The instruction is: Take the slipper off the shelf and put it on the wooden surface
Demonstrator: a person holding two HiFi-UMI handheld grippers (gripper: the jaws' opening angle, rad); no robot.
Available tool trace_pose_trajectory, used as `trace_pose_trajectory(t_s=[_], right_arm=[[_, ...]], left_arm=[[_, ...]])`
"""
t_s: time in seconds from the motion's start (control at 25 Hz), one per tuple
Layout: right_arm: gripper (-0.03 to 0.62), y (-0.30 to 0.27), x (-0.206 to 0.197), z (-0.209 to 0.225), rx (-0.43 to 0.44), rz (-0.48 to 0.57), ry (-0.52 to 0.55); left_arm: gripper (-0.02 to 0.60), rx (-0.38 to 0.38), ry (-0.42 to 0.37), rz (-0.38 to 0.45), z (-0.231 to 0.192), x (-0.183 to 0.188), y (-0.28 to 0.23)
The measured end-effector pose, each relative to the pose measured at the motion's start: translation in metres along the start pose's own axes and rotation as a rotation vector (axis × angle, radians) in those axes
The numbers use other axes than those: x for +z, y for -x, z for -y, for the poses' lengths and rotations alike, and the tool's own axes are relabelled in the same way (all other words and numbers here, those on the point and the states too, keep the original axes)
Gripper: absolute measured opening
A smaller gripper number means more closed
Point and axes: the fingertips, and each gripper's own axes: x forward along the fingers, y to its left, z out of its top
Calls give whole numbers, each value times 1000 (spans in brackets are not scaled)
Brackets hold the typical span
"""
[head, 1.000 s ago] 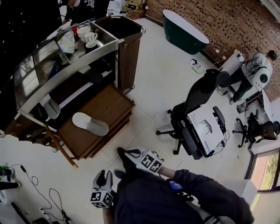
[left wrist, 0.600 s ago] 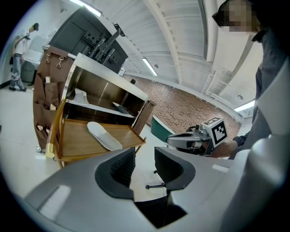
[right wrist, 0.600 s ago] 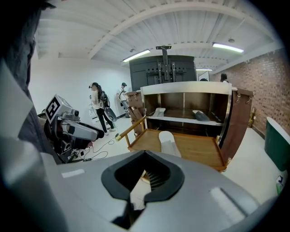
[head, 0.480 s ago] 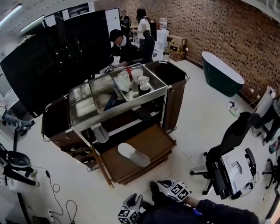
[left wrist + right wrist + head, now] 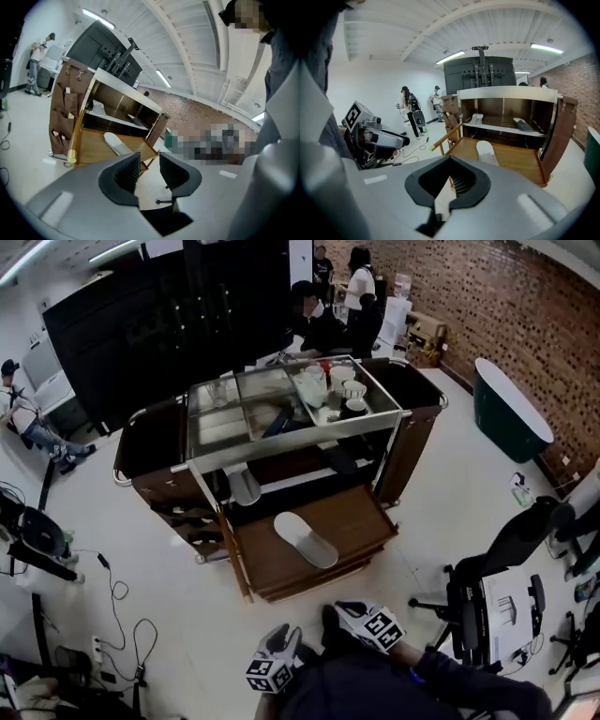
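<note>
A brown housekeeping cart [image 5: 413, 441] stands on the pale floor, its wooden surface [image 5: 361, 519] jutting out in front. One white slipper [image 5: 305, 539] lies flat on that wood; a second slipper [image 5: 245, 487] rests on the shelf [image 5: 292, 486] behind. Well apart from the cart, the left tool [image 5: 150, 168] has its jaws apart and empty, and the right tool [image 5: 451, 185] is closed together on nothing

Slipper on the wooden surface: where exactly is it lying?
Head view: the slipper lies near the middle of the wooden surface at the cart's foot, just in front of the shelf holding another pale slipper.
</note>
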Motion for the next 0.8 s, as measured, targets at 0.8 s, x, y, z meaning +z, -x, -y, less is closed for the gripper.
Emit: trace_pose_trajectory(t_s=[0.8], right_arm=[[0,17,22,34,-19,0,72]], left_arm=[[146,-17,-21,-5,-3,8,-8]])
